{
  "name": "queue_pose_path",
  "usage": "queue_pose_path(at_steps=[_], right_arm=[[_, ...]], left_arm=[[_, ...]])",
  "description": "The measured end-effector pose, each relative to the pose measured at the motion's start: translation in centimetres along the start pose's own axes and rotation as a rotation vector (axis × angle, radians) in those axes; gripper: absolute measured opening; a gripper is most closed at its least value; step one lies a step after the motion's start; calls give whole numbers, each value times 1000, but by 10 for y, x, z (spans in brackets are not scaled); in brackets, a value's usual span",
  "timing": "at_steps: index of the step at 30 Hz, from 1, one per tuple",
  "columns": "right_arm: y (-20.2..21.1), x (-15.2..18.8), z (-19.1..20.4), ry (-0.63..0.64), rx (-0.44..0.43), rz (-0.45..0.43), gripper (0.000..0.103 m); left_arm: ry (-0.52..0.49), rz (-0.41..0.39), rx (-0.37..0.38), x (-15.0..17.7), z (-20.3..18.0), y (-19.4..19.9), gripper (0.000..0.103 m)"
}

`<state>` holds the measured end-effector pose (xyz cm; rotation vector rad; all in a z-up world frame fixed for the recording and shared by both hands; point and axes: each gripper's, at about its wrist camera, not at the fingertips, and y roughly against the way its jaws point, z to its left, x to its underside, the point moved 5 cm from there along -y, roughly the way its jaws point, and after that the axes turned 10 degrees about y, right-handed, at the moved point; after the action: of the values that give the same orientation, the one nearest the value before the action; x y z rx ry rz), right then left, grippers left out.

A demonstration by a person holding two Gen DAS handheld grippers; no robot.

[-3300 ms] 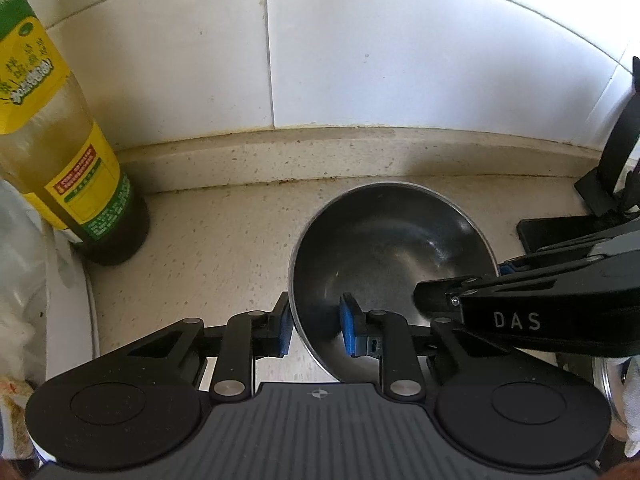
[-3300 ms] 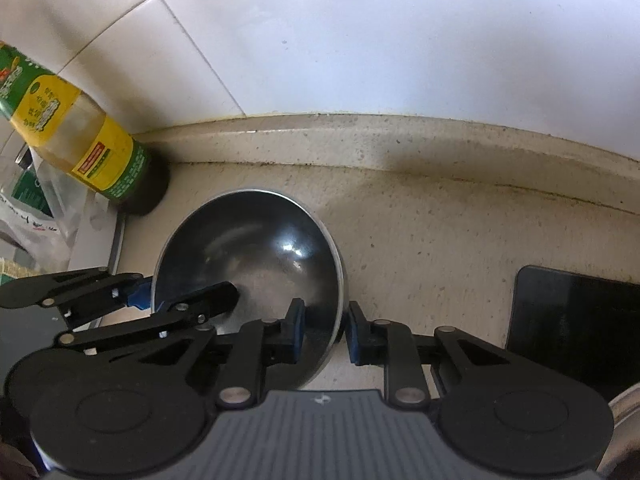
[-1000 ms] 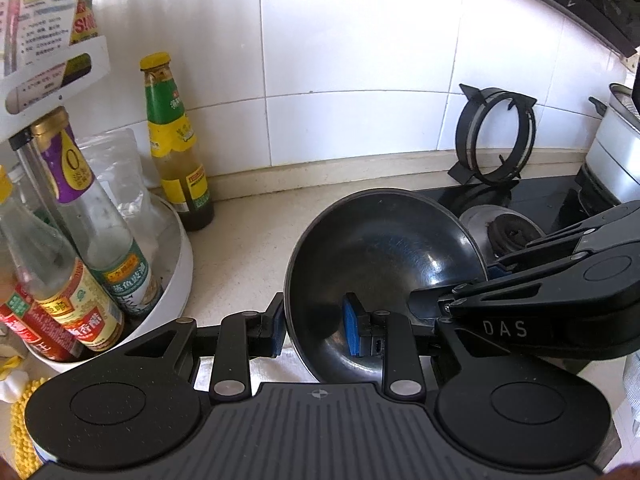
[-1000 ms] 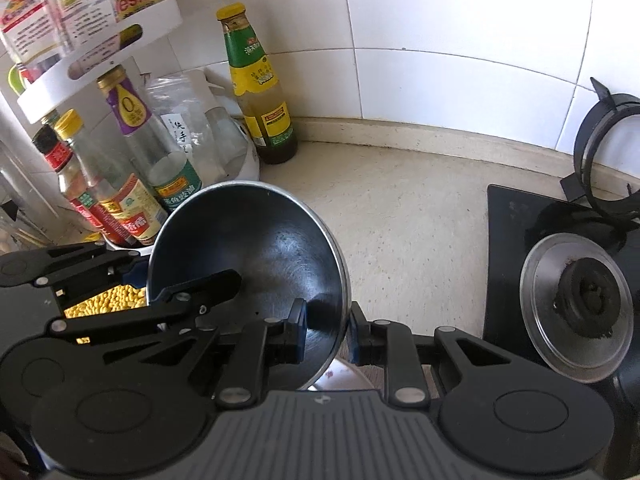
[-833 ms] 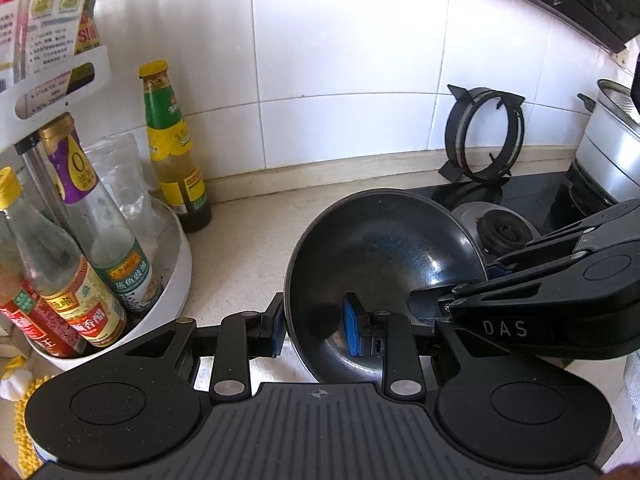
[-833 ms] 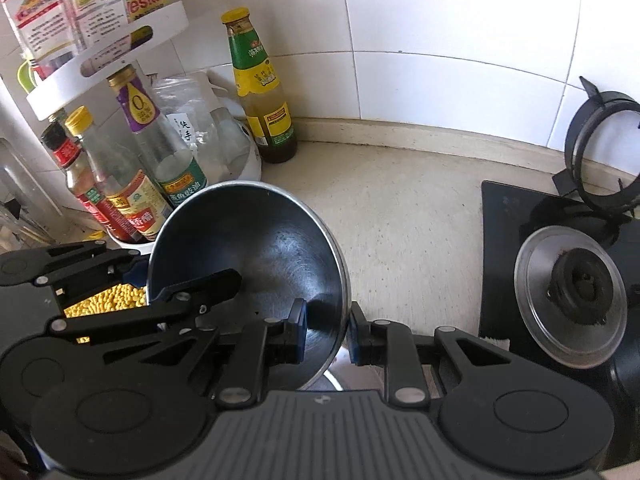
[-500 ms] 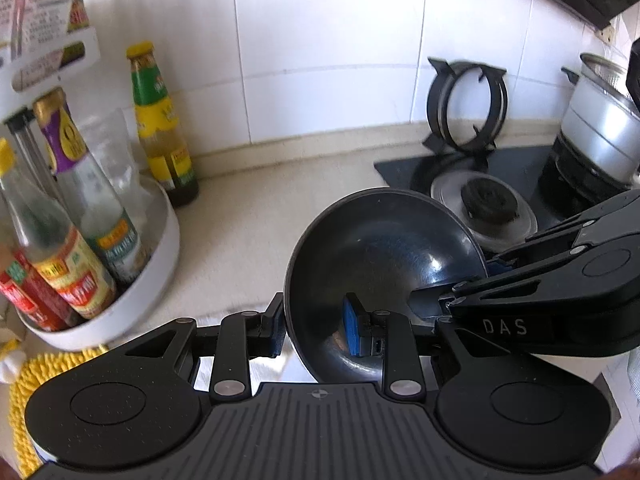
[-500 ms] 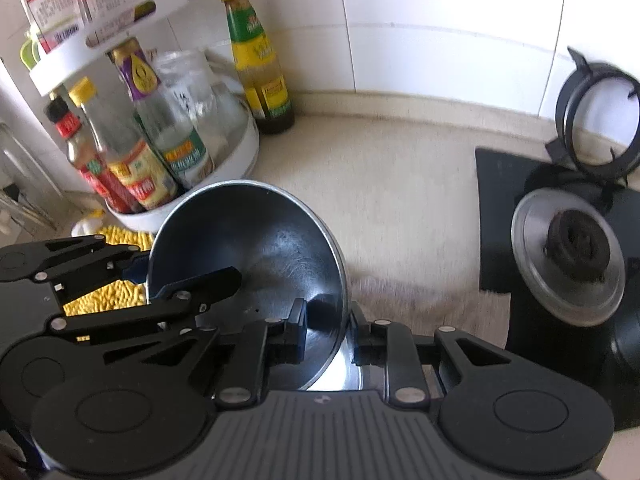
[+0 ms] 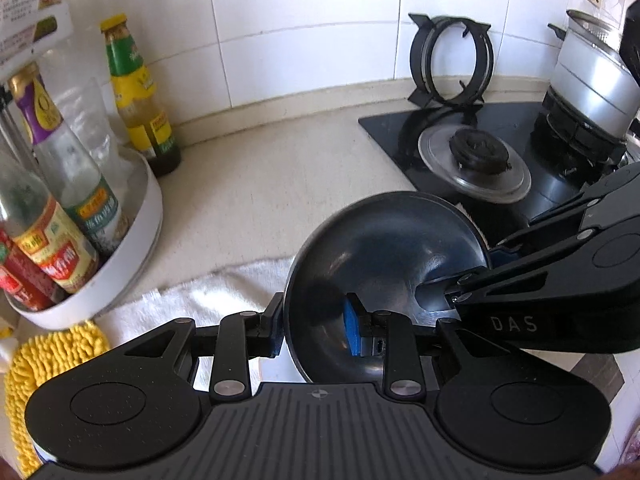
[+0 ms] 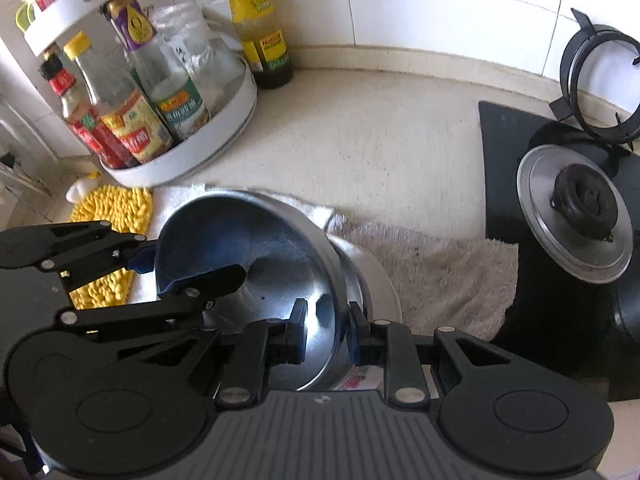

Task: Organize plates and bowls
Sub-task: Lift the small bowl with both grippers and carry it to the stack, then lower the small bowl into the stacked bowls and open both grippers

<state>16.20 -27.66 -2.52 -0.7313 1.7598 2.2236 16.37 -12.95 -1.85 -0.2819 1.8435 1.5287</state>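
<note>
Though gripped both sides, bowl (image 9: 384,248) empty.

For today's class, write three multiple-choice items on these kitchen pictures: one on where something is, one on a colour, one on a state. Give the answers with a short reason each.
1. Where does the ring-shaped pot stand sit?
A. upright against the tiled wall behind the burner
B. flat over the burner
C. in the white bottle tray

2. What colour is the shaggy mat beside the towel?
A. red
B. yellow
C. blue

3. How is the metal bowl held?
A. by the left gripper alone
B. by nothing; it rests free on the counter
C. by both grippers, each shut on its rim

Answers:
1 A: it stands on edge by the wall, and the burner lies bare.
2 B: its tufts are bright yellow.
3 C: the left gripper and right gripper each clamp the rim from opposite sides.
</note>
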Motion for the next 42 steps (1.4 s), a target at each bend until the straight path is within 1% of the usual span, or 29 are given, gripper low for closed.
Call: queue_pose_path(at_steps=[3,5,7,10,12,14,15,16,18,19,20,21,22,23,24,26,28,29,30,31,33,34,35,36,38,39,42], right_arm=[[4,-5,-2,8,-7,-3,46],[3,-3,-1,25,-11,20,45],[-3,-2,-1,38,-11,45,45],[-11,0,-2,47,-27,76,45],[-9,-1,3,108,6,47,45],[-6,-3,7,167,34,20,45],[-4,-4,7,173,32,17,45],[-3,-4,6,175,25,10,45],[2,-1,3,167,-1,-12,50],[5,1,2,161,-22,-25,51],[8,3,0,152,-40,-38,54],[10,5,-2,151,-56,-53,57],[11,7,-3,157,-73,-63,58],[12,8,-4,149,-73,-67,61],[13,8,-5,141,-60,-69,68],[19,7,-9,140,-48,-92,68],[23,6,-13,128,-67,-101,74],[19,7,-17,122,-57,-81,81],[13,10,-20,110,-52,-56,81],[3,13,-23,87,-77,-22,81],[-14,19,-28,25,-159,35,81],[-21,22,-30,-7,-197,45,81],[-28,25,-31,-41,-240,55,79],[-33,29,-30,-58,-270,67,74],[-36,32,-32,-90,-289,48,72],[-36,33,-32,-97,-299,36,71],[-34,30,-33,-108,-306,17,70]], left_arm=[[-5,-6,2,-3,-2,2,38],[-11,21,15,0,-4,-1,38],[-22,38,11,3,-6,-7,39],[-9,61,25,7,-3,-15,41],[2,55,23,7,-1,-16,43],[-19,24,-5,6,-1,-13,50],[-22,5,-14,7,0,-9,59],[-24,-20,-4,9,4,-2,75],[-13,-49,11,15,15,8,87],[10,-53,24,19,24,12,87],[41,-39,44,21,29,12,87],[83,-11,80,23,34,8,87],[128,32,125,25,35,0,84],[153,65,153,26,34,-7,83],[173,91,170,28,33,-14,82],[179,121,184,33,30,-24,82],[190,146,195,36,30,-31,82],[198,159,205,35,30,-35,82],[202,165,213,35,29,-38,82],[202,167,213,33,28,-41,81],[188,172,219,31,25,-43,81],[182,175,223,31,23,-45,82],[182,175,229,31,21,-46,82],[184,174,239,32,20,-46,80],[196,168,254,32,19,-46,73],[206,168,251,31,17,-46,73],[210,146,204,26,14,-45,73]])
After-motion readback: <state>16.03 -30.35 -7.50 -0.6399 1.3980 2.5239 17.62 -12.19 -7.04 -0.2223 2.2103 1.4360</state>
